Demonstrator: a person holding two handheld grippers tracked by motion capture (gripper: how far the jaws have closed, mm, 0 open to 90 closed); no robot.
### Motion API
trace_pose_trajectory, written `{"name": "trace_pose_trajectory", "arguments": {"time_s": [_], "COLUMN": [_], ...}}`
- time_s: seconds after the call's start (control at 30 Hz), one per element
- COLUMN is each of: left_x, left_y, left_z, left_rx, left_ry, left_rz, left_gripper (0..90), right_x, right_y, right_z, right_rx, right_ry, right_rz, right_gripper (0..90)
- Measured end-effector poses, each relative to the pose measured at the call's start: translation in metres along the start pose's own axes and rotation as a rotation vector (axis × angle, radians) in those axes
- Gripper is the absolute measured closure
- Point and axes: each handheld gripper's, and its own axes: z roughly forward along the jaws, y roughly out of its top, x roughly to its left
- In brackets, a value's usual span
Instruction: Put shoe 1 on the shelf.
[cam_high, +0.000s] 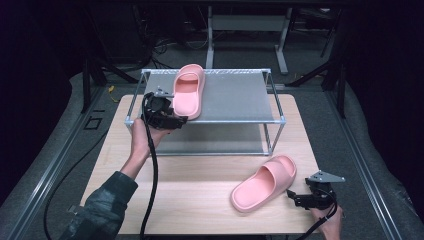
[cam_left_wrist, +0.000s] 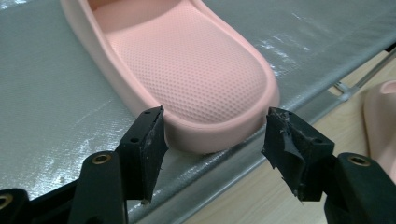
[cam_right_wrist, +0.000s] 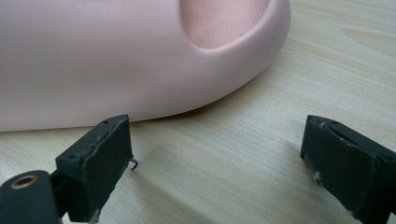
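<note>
The left gripper (cam_left_wrist: 212, 135) straddles the heel of the pink foam slipper (cam_high: 189, 91) on the grey mesh shelf (cam_high: 235, 97), jaws apart (right gripper (cam_right_wrist: 217, 158) likewise open); a nudge could tip it off the front rail.

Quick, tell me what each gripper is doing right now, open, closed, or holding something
Left gripper: open, jaws either side of the heel of the slipper on the rack, not clamped.
Right gripper: open, holding nothing, beside the slipper on the table.

One pink slipper (cam_high: 189, 90) is laid flat on the rack's top shelf (cam_high: 235, 97), its heel flanked by the left gripper (cam_high: 176, 121). Its mate (cam_high: 264, 182) is laid flat just beyond the right gripper (cam_high: 295, 198).
</note>
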Motion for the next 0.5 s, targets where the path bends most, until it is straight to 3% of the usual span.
{"name": "trace_pose_trajectory", "arguments": {"time_s": [0.17, 0.27, 0.5], "left_x": [-0.003, -0.005, -0.005], "left_y": [-0.006, -0.012, -0.038], "left_z": [-0.011, -0.019, -0.037], "left_rx": [-0.003, -0.001, -0.013], "left_ry": [0.012, 0.038, 0.064], "left_rz": [0.021, 0.064, 0.087], "left_gripper": [22.6, 18.2, 14.9], "right_x": [0.000, 0.000, -0.001], "right_y": [0.000, 0.000, 0.000], "right_z": [0.000, 0.000, -0.001], "right_rx": [-0.001, -0.002, -0.006], "right_ry": [0.008, 0.005, 0.001], "right_rz": [0.004, 0.006, 0.006], "right_gripper": [8.5, 8.6, 9.3]}}
